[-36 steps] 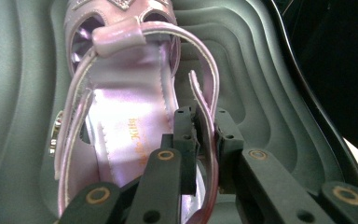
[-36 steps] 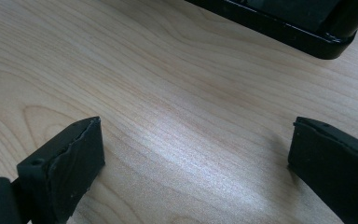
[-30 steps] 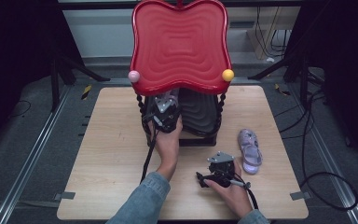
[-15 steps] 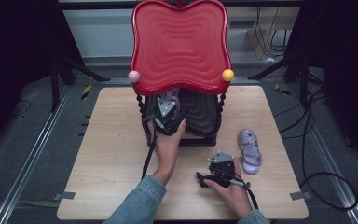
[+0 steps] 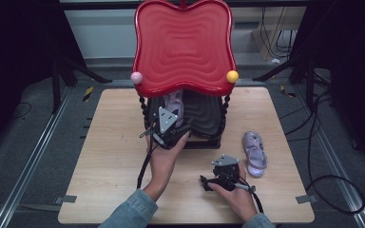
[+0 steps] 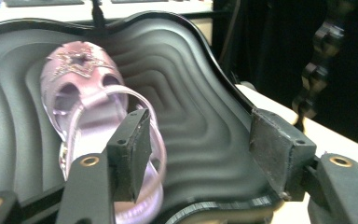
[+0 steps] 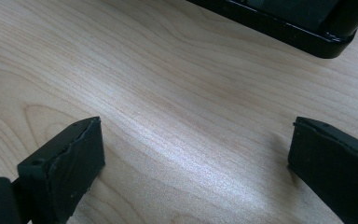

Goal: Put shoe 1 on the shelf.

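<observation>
Two lilac sandals. One [image 6: 91, 107] lies on the black lower shelf [image 6: 191, 121] of the red-topped rack [image 5: 183, 47], long axis running front to back, star toe toward the rear; left gripper [image 6: 200, 149] at the heel, jaws just opened, gripping nothing. Other sandal [image 5: 255, 153] lies near the desk's [image 5: 100, 156] right edge, toe rearward. Right gripper [image 7: 191, 158] gapes, empty, over bare desk.

Lilac sandal [image 6: 91, 107] lies on black tray [image 6: 200, 116], jaws just opened.
</observation>
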### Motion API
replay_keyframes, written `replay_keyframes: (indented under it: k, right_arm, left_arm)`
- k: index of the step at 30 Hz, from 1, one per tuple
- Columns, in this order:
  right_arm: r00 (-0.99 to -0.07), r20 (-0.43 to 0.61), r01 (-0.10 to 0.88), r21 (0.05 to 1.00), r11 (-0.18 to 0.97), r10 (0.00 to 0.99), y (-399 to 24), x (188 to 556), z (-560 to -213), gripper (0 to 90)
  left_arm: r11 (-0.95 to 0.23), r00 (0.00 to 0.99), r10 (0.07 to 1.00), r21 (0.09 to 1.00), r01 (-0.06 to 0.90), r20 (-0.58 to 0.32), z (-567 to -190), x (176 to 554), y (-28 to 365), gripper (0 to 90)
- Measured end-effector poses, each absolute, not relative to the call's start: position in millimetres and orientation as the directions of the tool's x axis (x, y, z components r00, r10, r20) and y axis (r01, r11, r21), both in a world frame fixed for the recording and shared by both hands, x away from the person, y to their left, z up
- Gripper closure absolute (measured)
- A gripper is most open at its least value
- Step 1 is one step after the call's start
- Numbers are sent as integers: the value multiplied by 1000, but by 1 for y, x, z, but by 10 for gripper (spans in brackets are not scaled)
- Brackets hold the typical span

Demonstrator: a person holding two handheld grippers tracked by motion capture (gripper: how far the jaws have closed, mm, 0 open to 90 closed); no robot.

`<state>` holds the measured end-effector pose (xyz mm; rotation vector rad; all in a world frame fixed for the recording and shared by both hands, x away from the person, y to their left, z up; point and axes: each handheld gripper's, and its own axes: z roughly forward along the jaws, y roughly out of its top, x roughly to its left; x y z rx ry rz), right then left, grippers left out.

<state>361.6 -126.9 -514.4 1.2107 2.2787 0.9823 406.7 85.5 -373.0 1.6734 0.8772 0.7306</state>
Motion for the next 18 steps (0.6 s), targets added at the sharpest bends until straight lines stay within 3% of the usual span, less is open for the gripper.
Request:
replay_keyframes:
  k: [2, 3, 5, 6, 7, 15, 18]
  right_arm:
    - [-545, -4, 567, 735, 372, 838, -128, 361, -514, 89]
    - [-534, -11, 558, 747, 362, 846, -131, 360, -512, 218]
    - [-529, -16, 557, 748, 361, 849, -131, 359, -511, 235]
    - [-542, -22, 536, 761, 365, 840, -134, 357, -505, 326]
    - [-539, -11, 533, 769, 352, 842, -136, 355, -499, 351]
    - [-530, -40, 469, 818, 332, 847, -159, 347, -441, 422]
    - [-516, -63, 470, 813, 344, 854, -175, 349, -419, 465]
  left_arm:
    - [-184, 558, 828, 965, 186, 50, -373, 399, 91, 353]
    - [-185, 573, 819, 965, 187, 46, -373, 391, 97, 343]
    - [-181, 578, 815, 965, 192, 38, -374, 386, 99, 336]
    - [-188, 590, 806, 962, 196, 37, -378, 379, 104, 322]
    - [-188, 590, 806, 962, 196, 37, -378, 379, 104, 308]
    - [-175, 578, 814, 925, 336, -56, -414, 365, 150, 263]
    - [-197, 560, 828, 919, 342, -31, -421, 360, 166, 249]
